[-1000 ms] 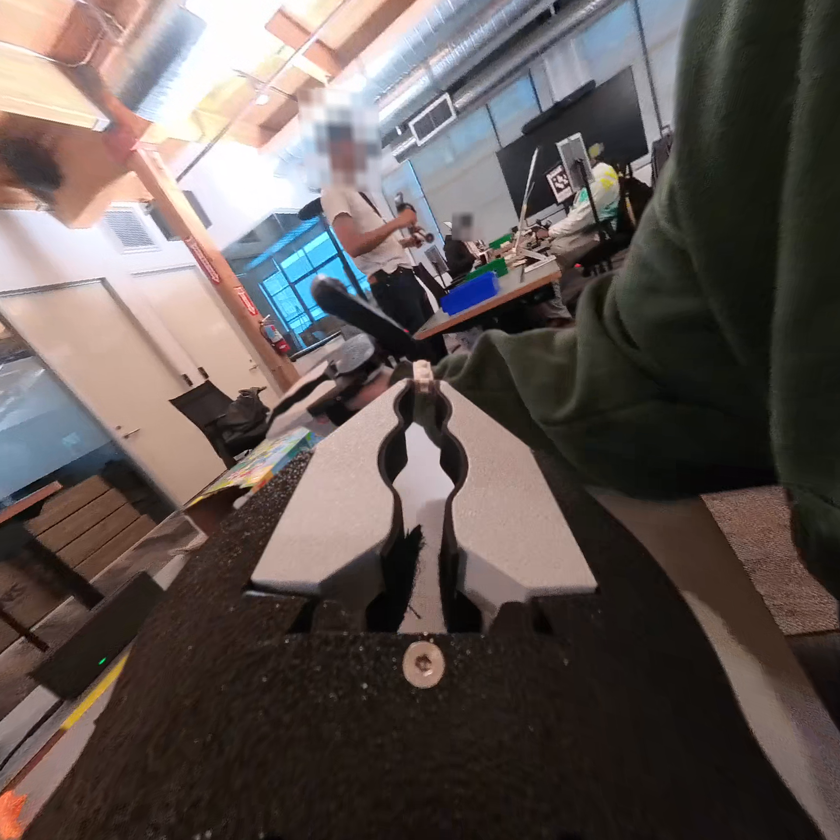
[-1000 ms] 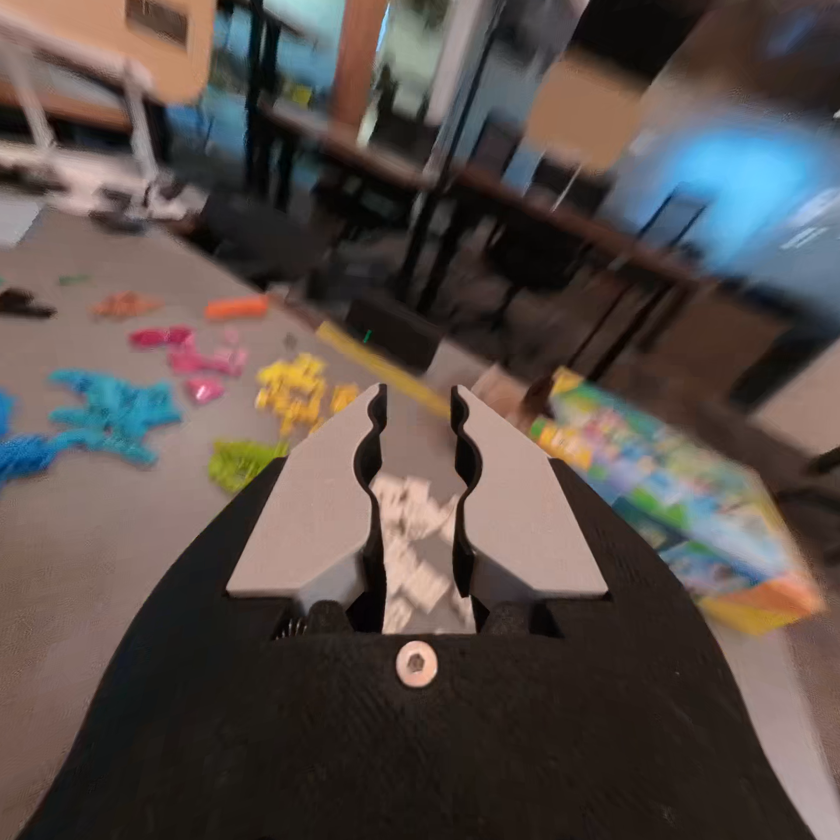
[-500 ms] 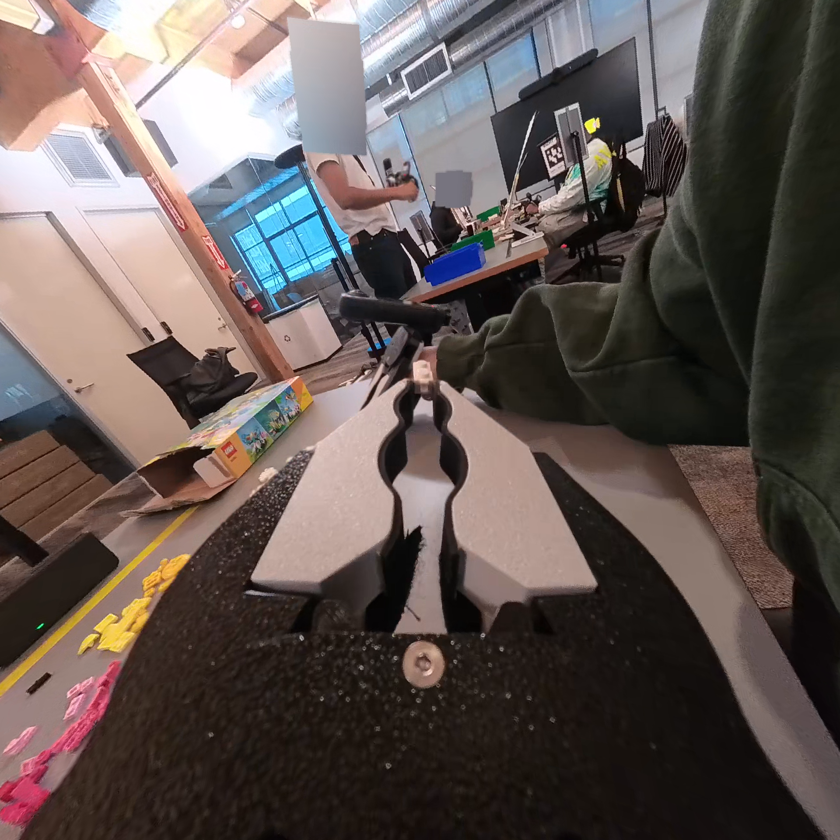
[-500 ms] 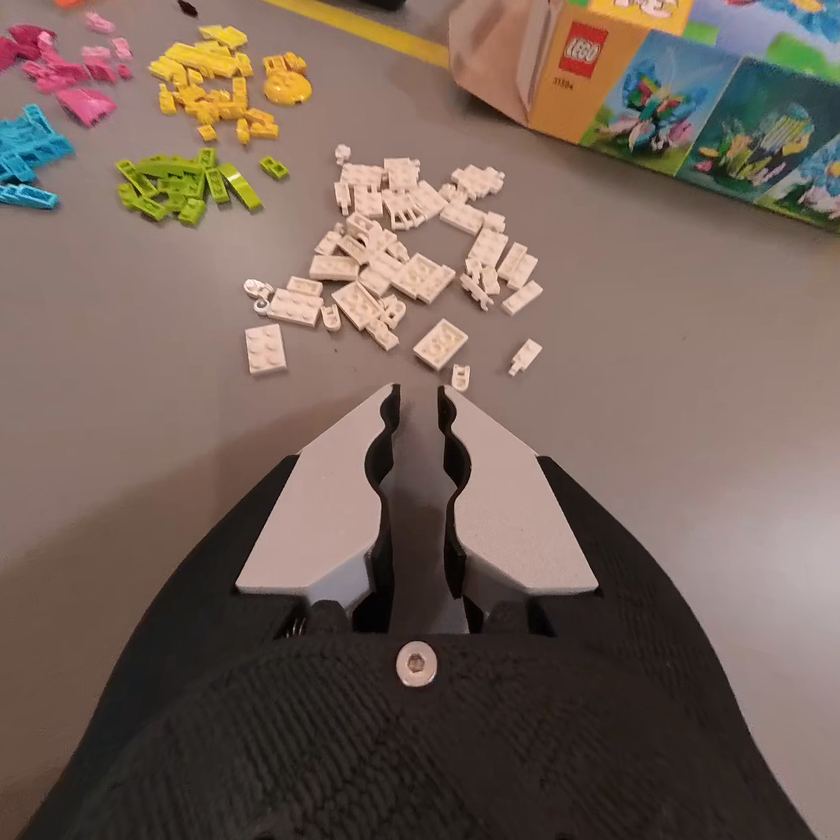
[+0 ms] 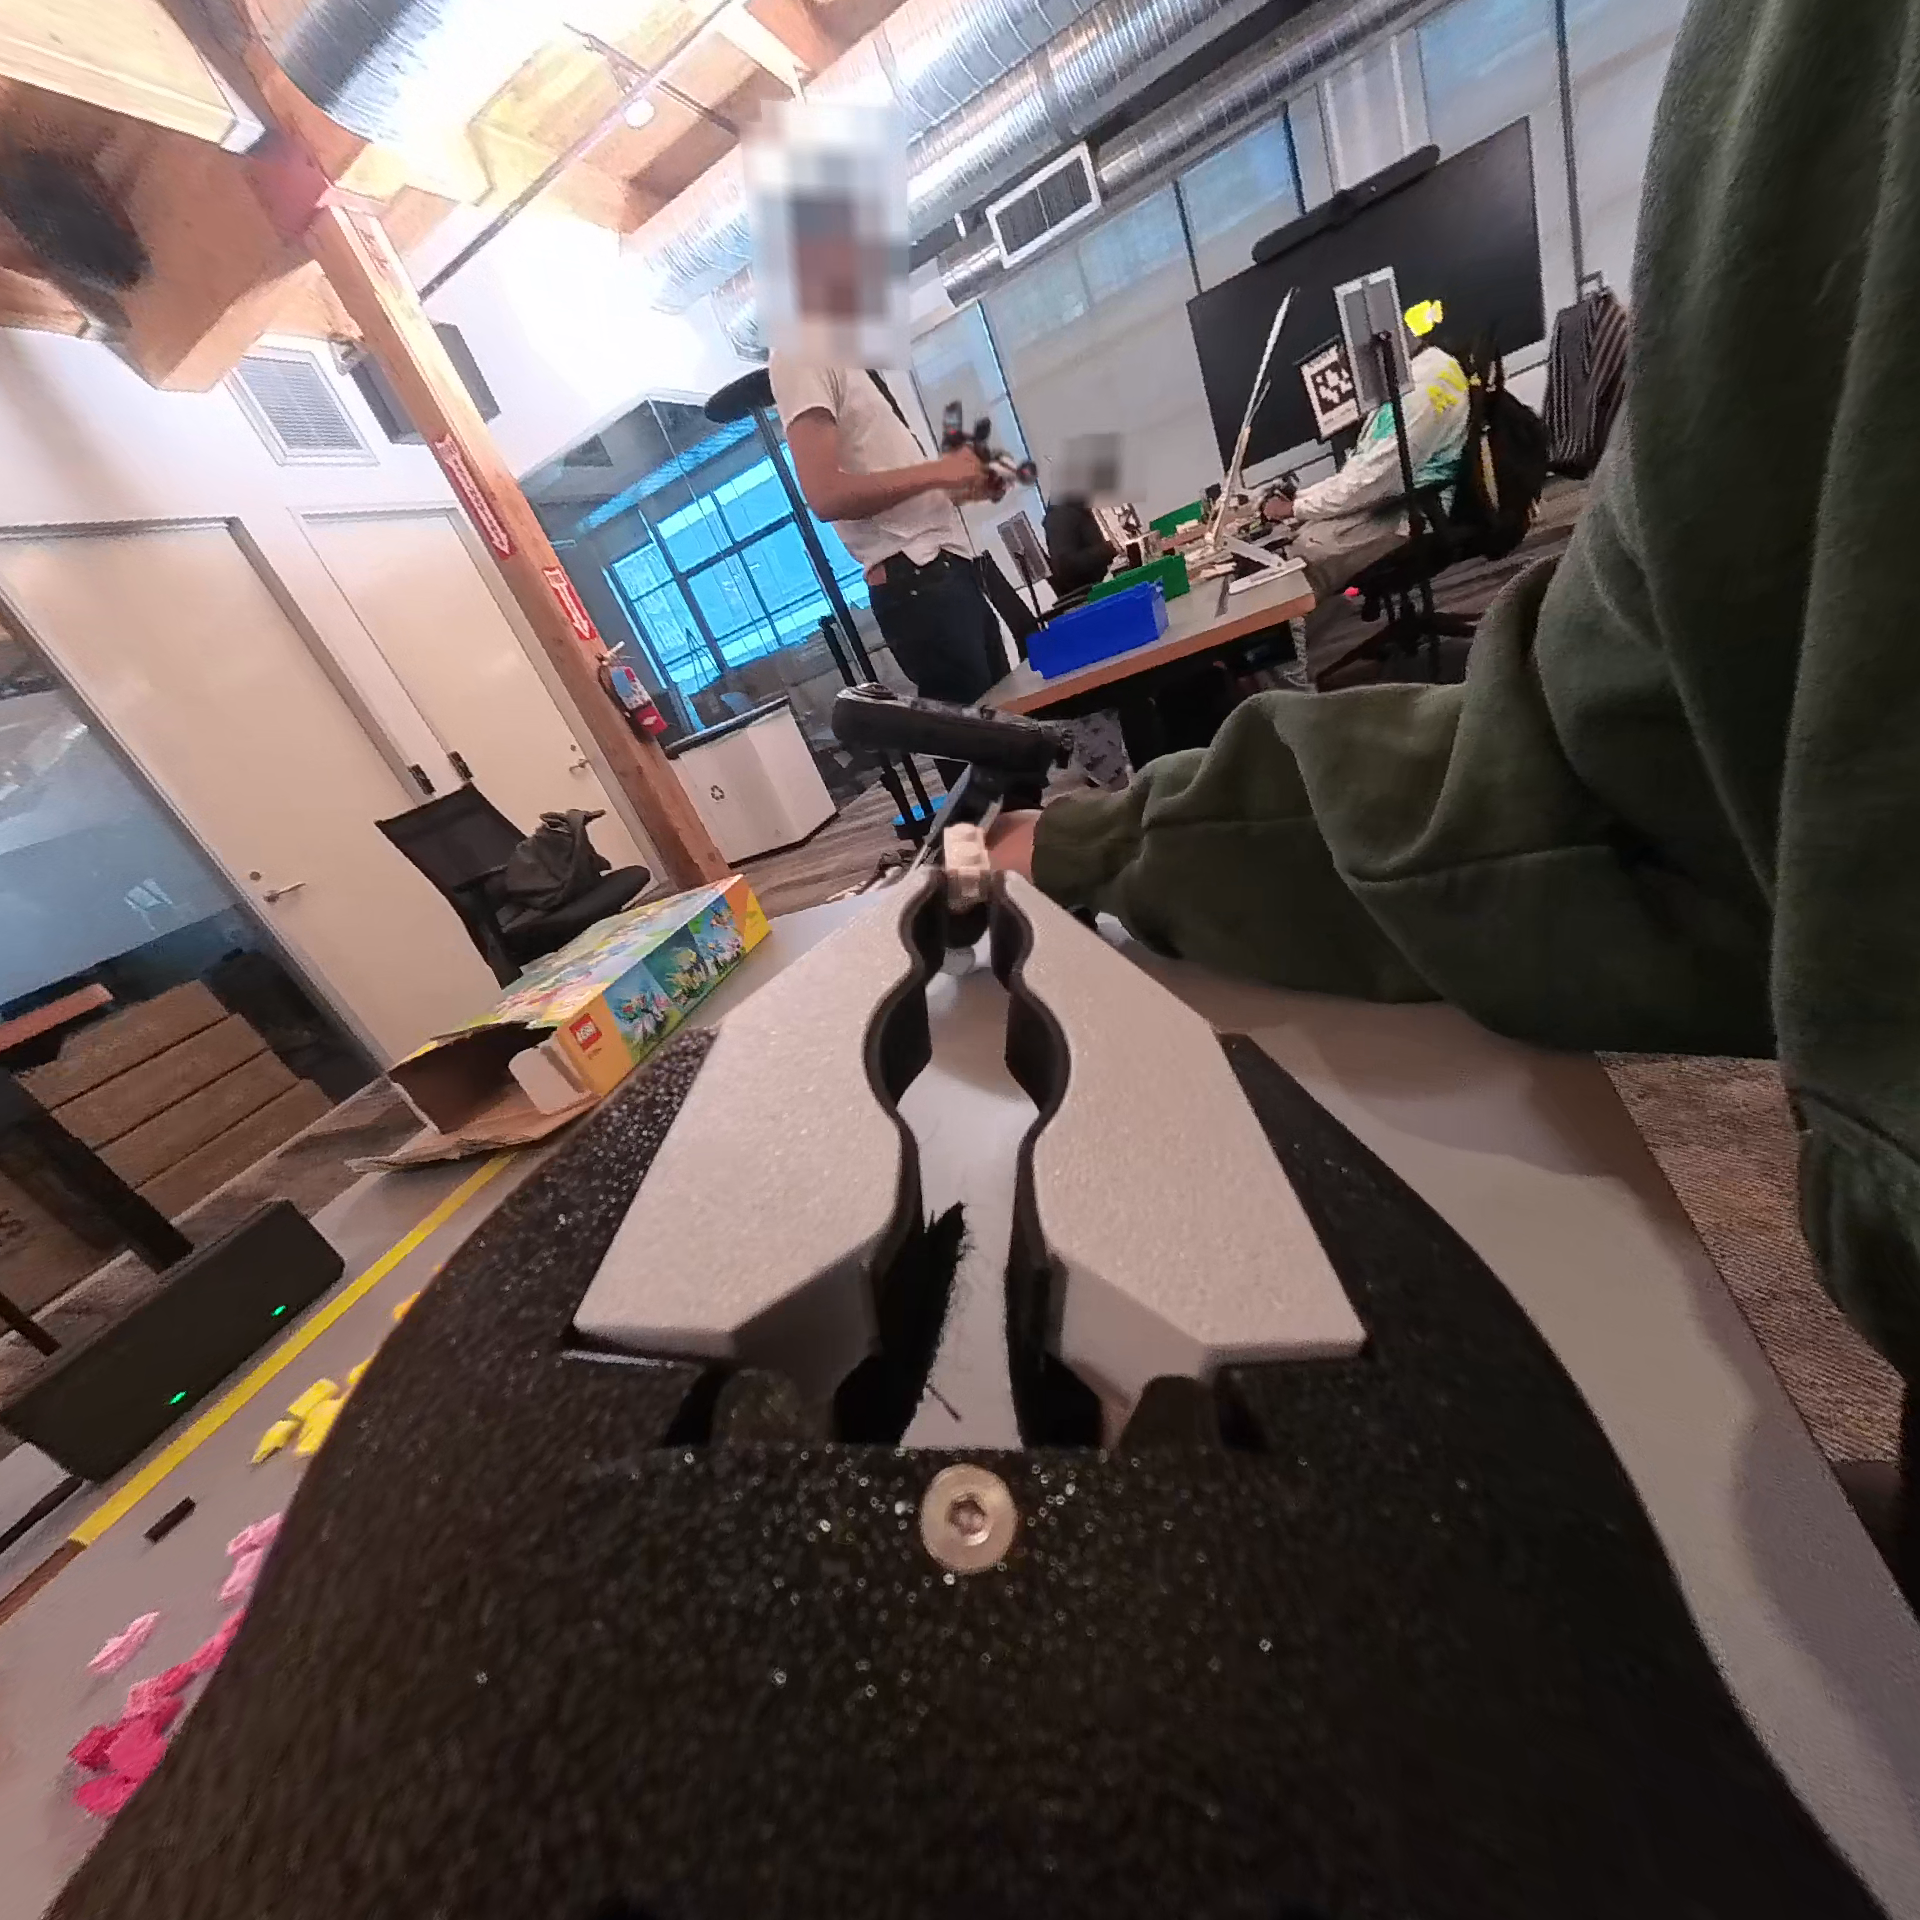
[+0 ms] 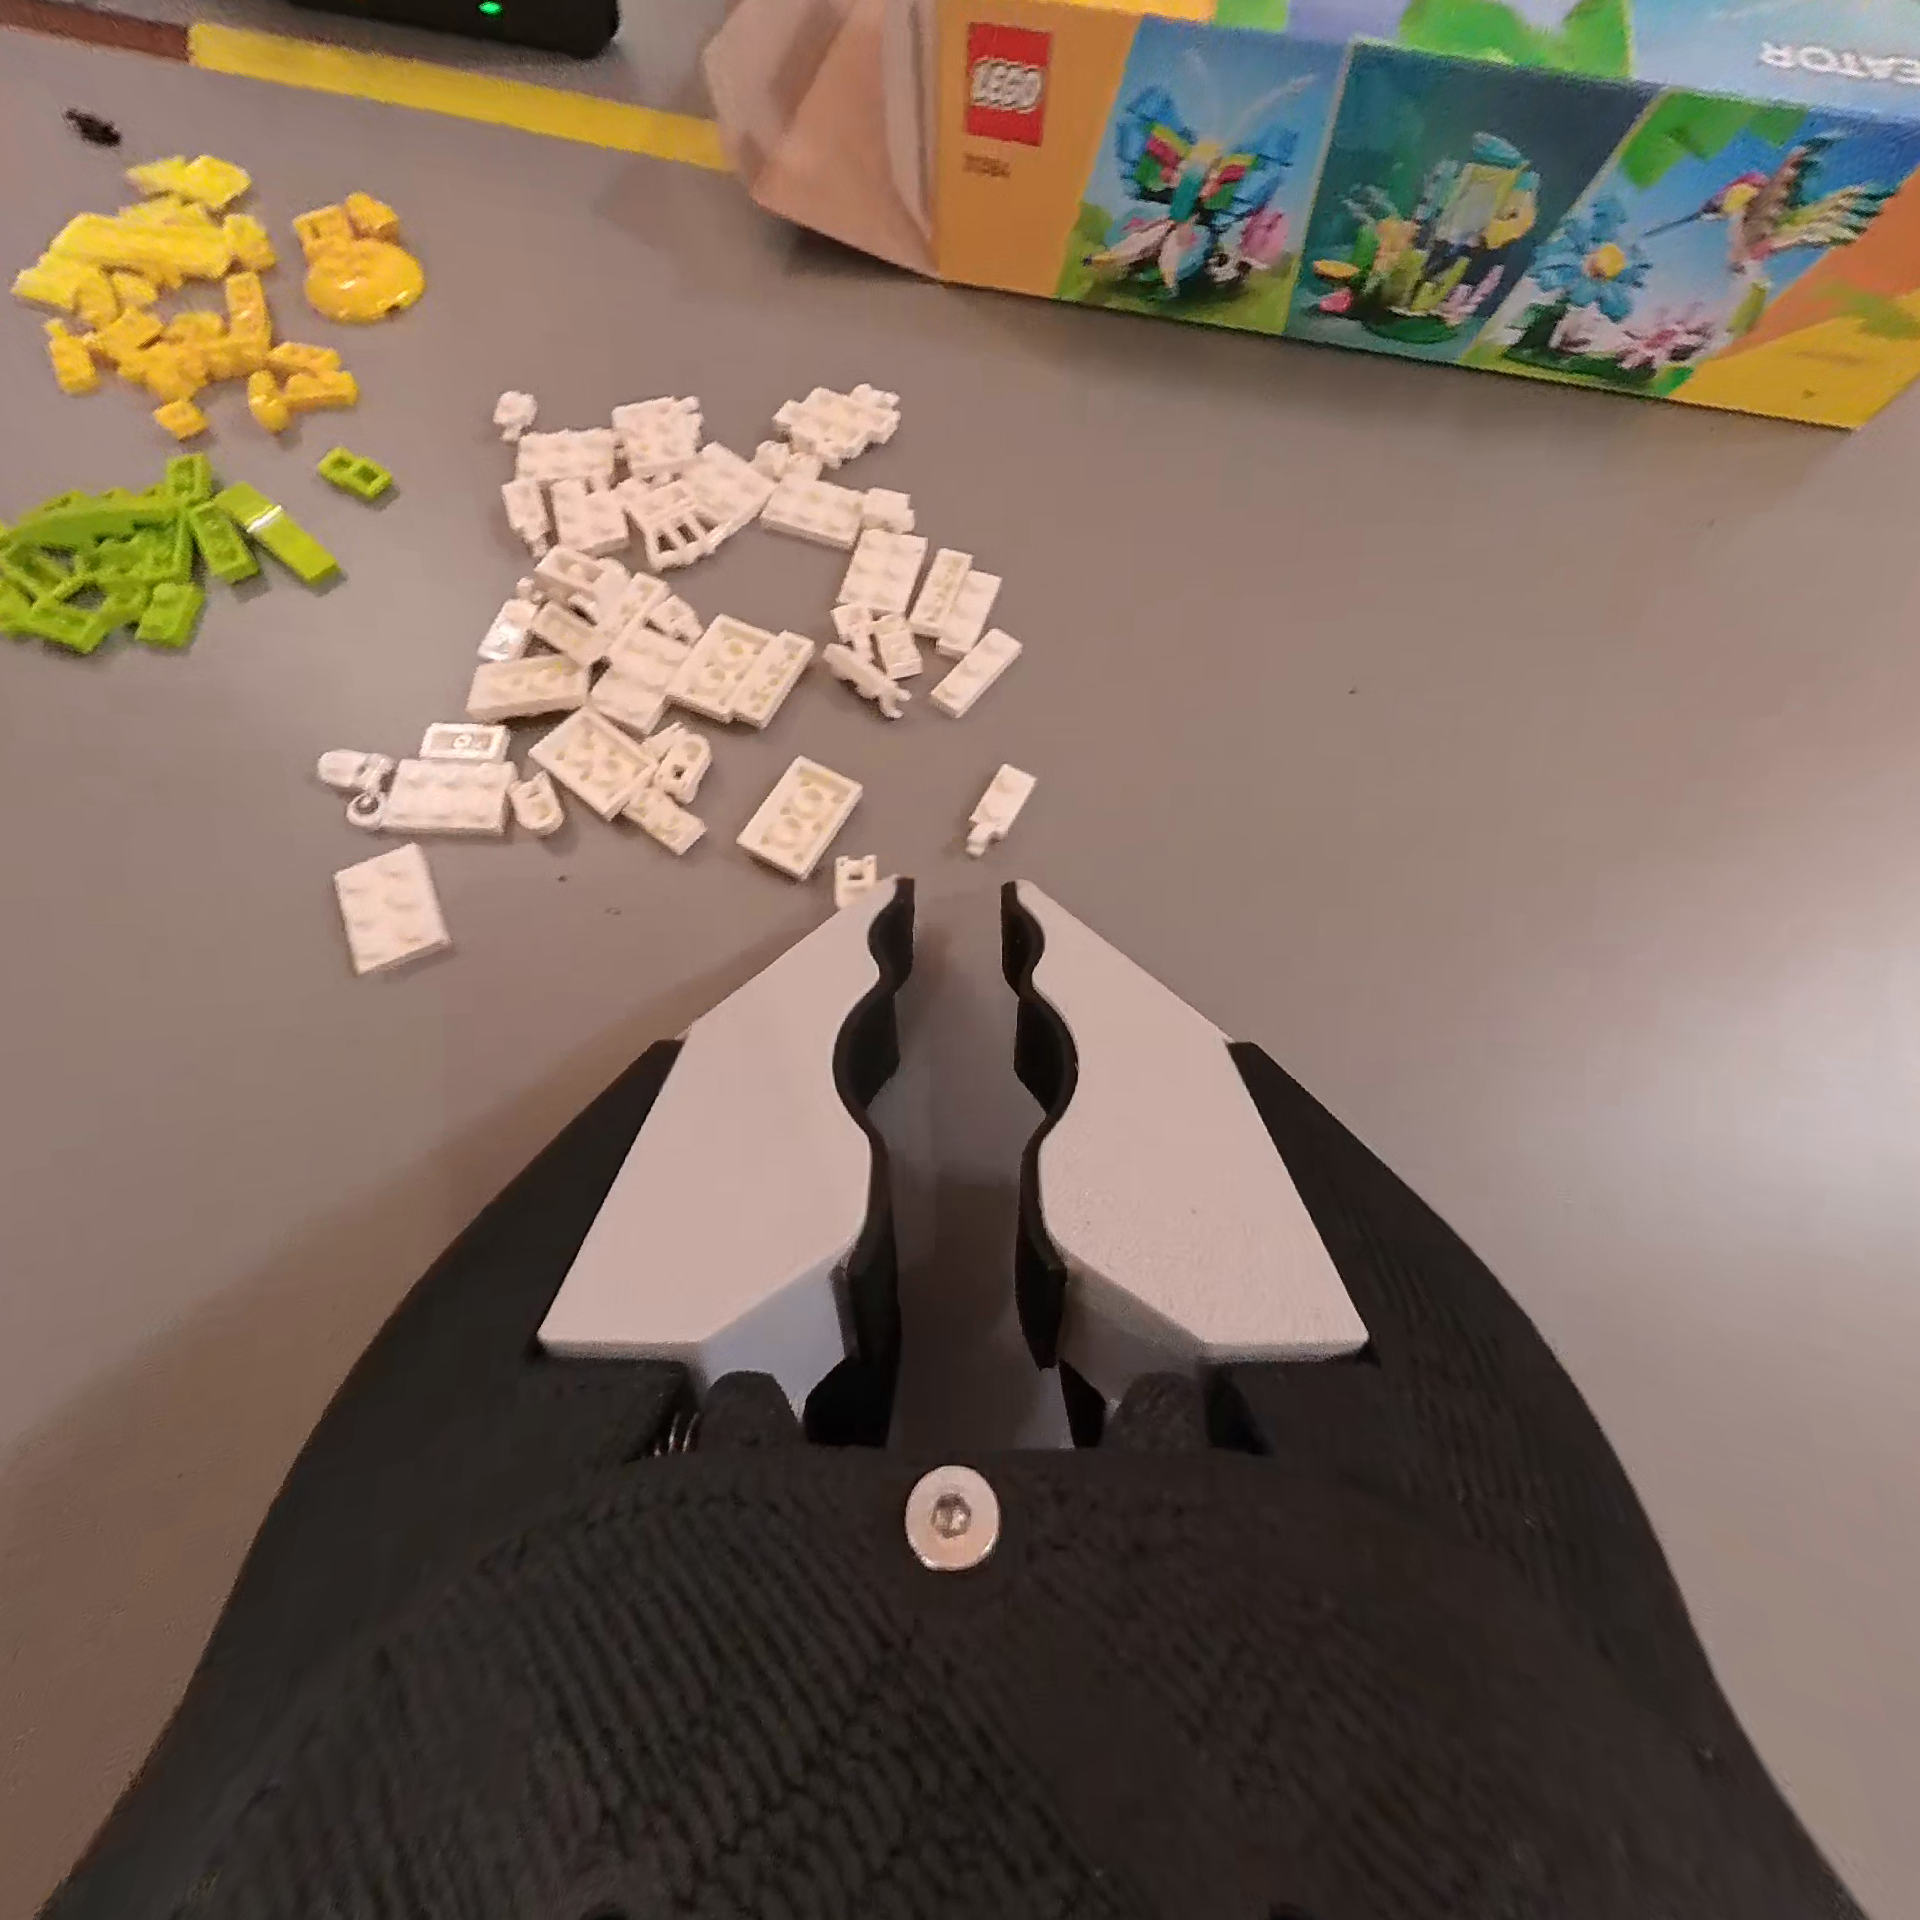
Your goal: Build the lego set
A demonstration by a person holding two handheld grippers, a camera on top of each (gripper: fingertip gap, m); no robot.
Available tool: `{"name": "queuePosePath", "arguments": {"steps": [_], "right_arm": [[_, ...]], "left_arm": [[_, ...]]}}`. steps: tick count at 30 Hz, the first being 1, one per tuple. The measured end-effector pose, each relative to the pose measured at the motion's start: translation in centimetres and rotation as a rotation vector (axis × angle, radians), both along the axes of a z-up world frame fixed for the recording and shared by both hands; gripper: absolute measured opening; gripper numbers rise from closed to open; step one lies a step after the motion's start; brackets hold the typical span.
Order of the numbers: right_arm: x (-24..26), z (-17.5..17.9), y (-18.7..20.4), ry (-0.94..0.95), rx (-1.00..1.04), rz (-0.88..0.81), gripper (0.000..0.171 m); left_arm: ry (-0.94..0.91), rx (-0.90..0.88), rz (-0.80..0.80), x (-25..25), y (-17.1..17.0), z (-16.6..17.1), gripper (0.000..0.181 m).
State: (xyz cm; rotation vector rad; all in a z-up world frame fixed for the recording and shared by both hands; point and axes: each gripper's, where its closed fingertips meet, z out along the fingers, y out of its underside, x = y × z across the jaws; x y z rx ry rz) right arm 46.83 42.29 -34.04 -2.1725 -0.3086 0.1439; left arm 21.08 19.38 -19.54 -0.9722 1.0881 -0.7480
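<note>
My left gripper point(image 5: 966, 883) is shut on a small white lego piece point(image 5: 964, 864) at its fingertips and holds it above the grey table point(image 5: 1455, 1174). The right gripper's black body point(image 5: 951, 732) shows beyond it, held by a hand in a green sleeve point(image 5: 1351, 862). My right gripper point(image 6: 956, 896) is open and empty, low over the table just in front of a pile of white lego pieces point(image 6: 686, 634). A small white clip piece point(image 6: 858, 871) lies by its left fingertip, and a white hinge plate point(image 6: 1000, 802) lies just ahead.
Yellow pieces point(image 6: 197, 301) and lime green pieces point(image 6: 135, 561) lie left of the white pile. Pink pieces point(image 5: 145, 1704) lie at the left wrist view's lower left. The open lego box point(image 6: 1403, 197) lies behind. A black device point(image 5: 166, 1340) sits beyond a yellow tape line point(image 6: 468, 99). People stand and sit in the background. Some 35 cm of space lies between my two pairs of fingers. From the right gripper's tips to the yellow tape line point(image 6: 468, 99) is close to 35 cm. It is also in sight in the left wrist view point(image 5: 334, 1310).
My right gripper swung down from facing the room to the white pile, then edged closer to it. My left gripper tilted down toward the table, still holding the white piece.
</note>
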Motion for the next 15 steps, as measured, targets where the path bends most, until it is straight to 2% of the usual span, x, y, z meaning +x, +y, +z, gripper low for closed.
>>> {"name": "queuePosePath", "arguments": {"steps": [4, 8, 15], "right_arm": [[-0.9, 1.1, 0.6, 0.034, 0.058, 0.014, 0.013], [-3.1, 2.1, 1.3, 0.028, 0.081, 0.106, 0.013], [-6.8, 2.4, 5.1, 0.045, 0.012, 0.203, 0.014]], "left_arm": [[0.001, -0.008, 0.003, 0.0, 0.2, -0.1, 0.005], [0.010, -0.010, -0.001, 0.1, 0.1, -0.3, 0.005], [0.016, -0.013, -0.004, 0.2, 0.2, -0.5, 0.004]]}}
